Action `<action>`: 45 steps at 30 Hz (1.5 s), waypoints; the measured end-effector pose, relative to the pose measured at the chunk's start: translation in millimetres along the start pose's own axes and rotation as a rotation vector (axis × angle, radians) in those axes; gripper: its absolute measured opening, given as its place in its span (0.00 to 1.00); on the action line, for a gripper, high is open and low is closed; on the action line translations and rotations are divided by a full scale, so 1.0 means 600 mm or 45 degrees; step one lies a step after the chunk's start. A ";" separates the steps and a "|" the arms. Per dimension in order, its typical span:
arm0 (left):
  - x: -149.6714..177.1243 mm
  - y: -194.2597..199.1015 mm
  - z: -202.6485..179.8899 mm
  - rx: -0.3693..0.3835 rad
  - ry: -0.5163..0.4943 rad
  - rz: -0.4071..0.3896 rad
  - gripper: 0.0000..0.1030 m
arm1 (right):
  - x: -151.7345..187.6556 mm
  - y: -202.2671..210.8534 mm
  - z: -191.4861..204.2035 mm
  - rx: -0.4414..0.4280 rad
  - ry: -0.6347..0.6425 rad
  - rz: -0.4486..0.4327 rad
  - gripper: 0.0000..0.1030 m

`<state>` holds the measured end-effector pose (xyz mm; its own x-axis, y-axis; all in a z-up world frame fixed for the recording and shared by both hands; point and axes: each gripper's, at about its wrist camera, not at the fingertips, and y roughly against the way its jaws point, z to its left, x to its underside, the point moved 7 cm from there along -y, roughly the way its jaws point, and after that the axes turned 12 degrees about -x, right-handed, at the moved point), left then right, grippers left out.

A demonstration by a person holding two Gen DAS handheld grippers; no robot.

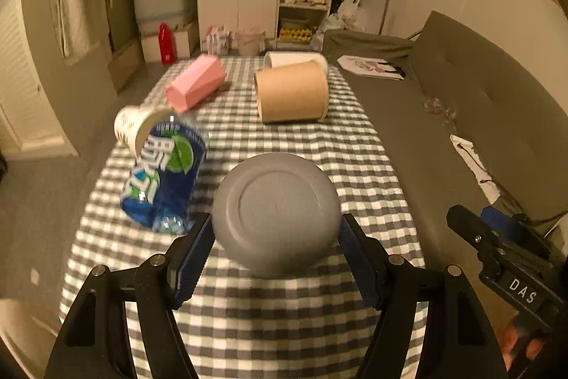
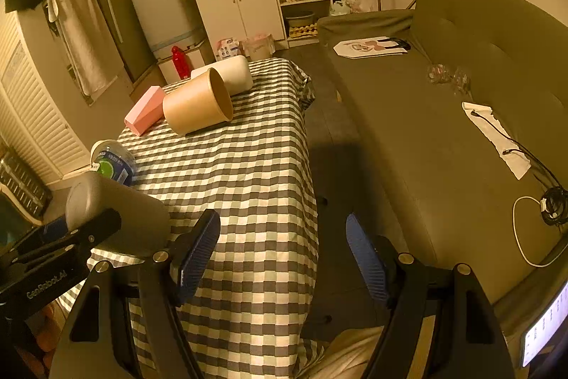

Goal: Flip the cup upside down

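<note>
Left gripper (image 1: 277, 237) clamped grey cup (image 1: 277, 208) sideways above checked table (image 1: 284, 325), base facing camera; right gripper (image 2: 284, 251) beside table, jaws wide, empty.

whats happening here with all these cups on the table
The left tongs are shut on a grey round cup, held off the checked tablecloth with its base toward the camera. The right tongs are open and hold nothing. A brown paper cup, pink faceted cup and blue-labelled bottle lie on their sides.

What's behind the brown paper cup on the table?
A white cup lies on its side right behind the brown paper cup. Its mouth is partly covered, so its inside can't be seen.
</note>
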<state>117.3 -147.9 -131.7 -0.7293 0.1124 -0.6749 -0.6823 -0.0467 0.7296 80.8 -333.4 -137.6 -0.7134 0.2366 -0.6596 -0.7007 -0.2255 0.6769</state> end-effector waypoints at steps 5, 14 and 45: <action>-0.007 0.007 -0.003 -0.014 -0.047 -0.045 0.72 | -0.002 0.000 0.003 -0.006 0.002 -0.007 0.71; -0.022 0.047 0.018 0.011 0.006 -0.104 0.72 | -0.007 0.013 0.025 -0.011 0.056 -0.054 0.71; 0.031 0.151 0.197 -0.080 0.165 -0.350 0.72 | 0.036 0.084 0.225 -0.060 0.348 -0.207 0.71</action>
<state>48.3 -32.8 -65.1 -0.5145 0.0019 -0.8575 -0.8538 -0.0941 0.5120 31.8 -212.2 -73.8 -0.5640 0.0120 -0.8257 -0.8011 -0.2506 0.5435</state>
